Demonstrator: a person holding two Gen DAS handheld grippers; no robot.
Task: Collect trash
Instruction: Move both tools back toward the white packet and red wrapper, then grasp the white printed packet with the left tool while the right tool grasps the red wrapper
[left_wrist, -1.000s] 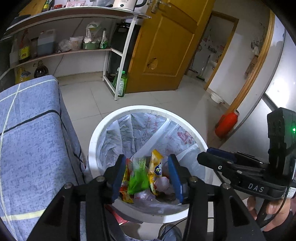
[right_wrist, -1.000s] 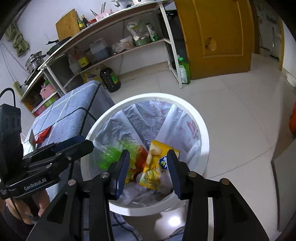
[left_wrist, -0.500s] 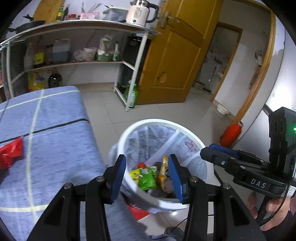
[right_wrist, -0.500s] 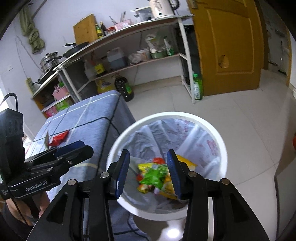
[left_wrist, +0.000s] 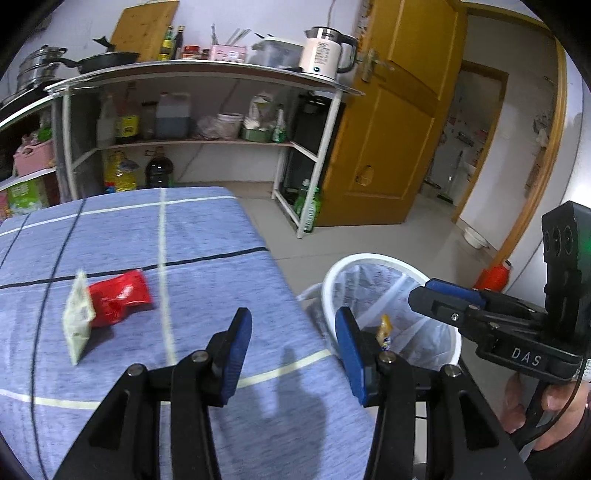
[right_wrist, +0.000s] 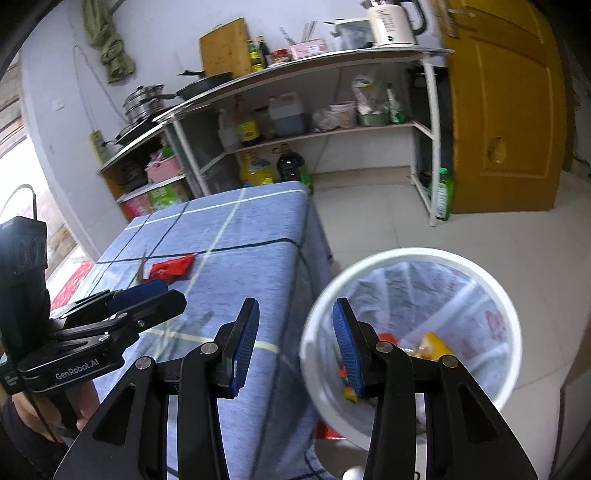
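Note:
A red wrapper (left_wrist: 120, 297) and a pale green-white packet (left_wrist: 77, 319) lie side by side on the blue checked tablecloth (left_wrist: 192, 236). The red wrapper also shows in the right wrist view (right_wrist: 171, 266). A white bin (right_wrist: 413, 258) lined with a plastic bag stands on the floor right of the table and holds snack wrappers (right_wrist: 432, 343). My left gripper (left_wrist: 293, 350) is open and empty over the table's right edge. My right gripper (right_wrist: 295, 339) is open and empty between table edge and bin. Each gripper shows in the other's view.
A metal shelf rack (left_wrist: 207, 70) with a kettle, pans, bottles and jars stands behind the table. A yellow wooden door (left_wrist: 391, 122) is at the back right. A red-orange container (left_wrist: 493, 277) sits on the tiled floor by the wall.
Both grippers have lifted away from the bin and swung left toward the table. The red wrapper and pale packet have come into view. Both stay open and empty.

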